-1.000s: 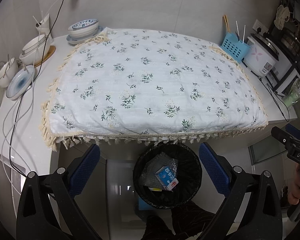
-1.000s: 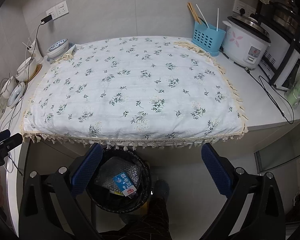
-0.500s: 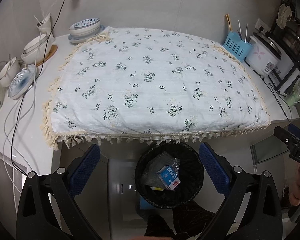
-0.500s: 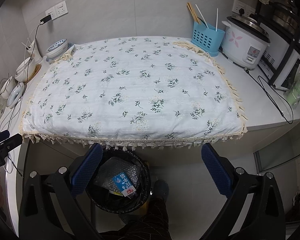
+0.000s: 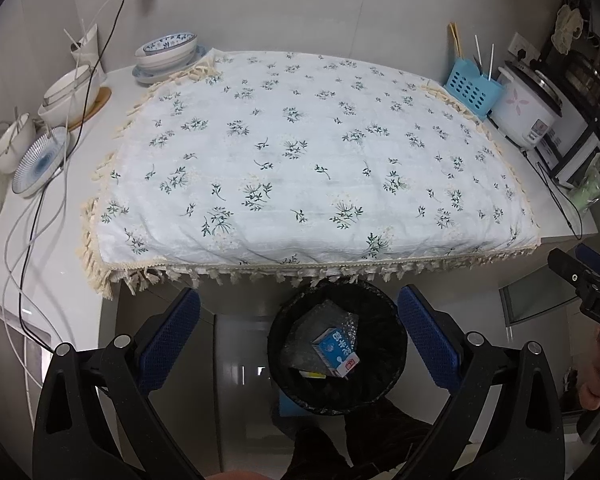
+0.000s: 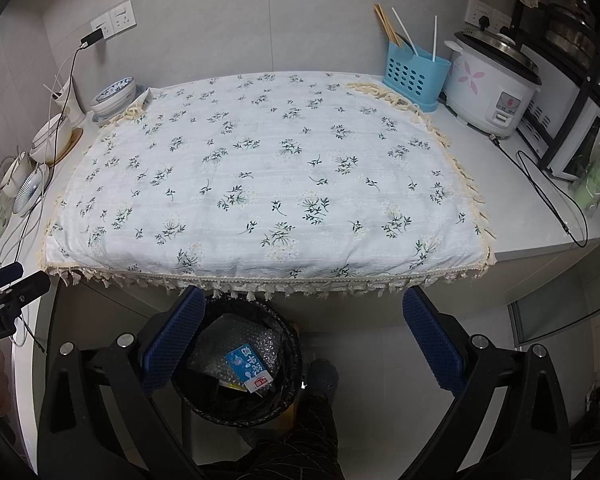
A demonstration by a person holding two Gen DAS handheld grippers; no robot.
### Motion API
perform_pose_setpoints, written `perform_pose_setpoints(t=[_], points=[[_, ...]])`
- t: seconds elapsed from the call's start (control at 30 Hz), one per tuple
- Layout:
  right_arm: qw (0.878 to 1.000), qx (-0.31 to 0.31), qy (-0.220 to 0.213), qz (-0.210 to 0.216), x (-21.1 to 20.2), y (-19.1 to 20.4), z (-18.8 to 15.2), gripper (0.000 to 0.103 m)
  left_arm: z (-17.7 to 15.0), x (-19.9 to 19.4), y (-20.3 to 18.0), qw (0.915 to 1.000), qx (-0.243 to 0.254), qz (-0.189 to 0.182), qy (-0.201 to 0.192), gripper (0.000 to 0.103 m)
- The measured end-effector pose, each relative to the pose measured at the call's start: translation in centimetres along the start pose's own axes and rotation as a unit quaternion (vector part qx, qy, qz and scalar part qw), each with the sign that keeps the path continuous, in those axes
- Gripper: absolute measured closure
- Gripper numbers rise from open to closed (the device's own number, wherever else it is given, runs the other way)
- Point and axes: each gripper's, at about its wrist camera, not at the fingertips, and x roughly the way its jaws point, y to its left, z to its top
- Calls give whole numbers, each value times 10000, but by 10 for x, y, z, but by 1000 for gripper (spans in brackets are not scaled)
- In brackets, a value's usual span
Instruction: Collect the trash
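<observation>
A black-lined trash bin [image 5: 396,332] [image 6: 288,392] stands on the floor below the counter's front edge. Inside it lie a blue and white carton [image 5: 335,353] [image 6: 249,367] and crumpled bubble wrap [image 5: 332,312] [image 6: 256,340]. My left gripper [image 5: 299,334] hangs open above the bin, nothing between its blue pads. My right gripper [image 6: 304,338] is open too, held a little right of the bin and empty. The floral cloth [image 5: 308,160] [image 6: 268,184] on the counter carries nothing.
Bowls and plates [image 5: 168,50] [image 6: 114,94] and loose cables [image 5: 32,216] crowd the counter's left end. A blue utensil caddy [image 6: 414,76] [image 5: 472,90], a rice cooker [image 6: 492,80] [image 5: 528,112] and a shelf rack [image 6: 580,92] fill the right end. A person's leg [image 6: 300,432] stands by the bin.
Both grippers have drifted slightly back from the counter, still open. The bin's contents have not moved.
</observation>
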Motion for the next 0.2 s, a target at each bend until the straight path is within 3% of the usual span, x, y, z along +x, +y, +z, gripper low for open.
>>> perform_pose_setpoints(t=[0.2], points=[[10000, 2, 7, 6, 1, 1, -1, 8, 2, -3, 2, 10000, -16, 65, -46, 6]])
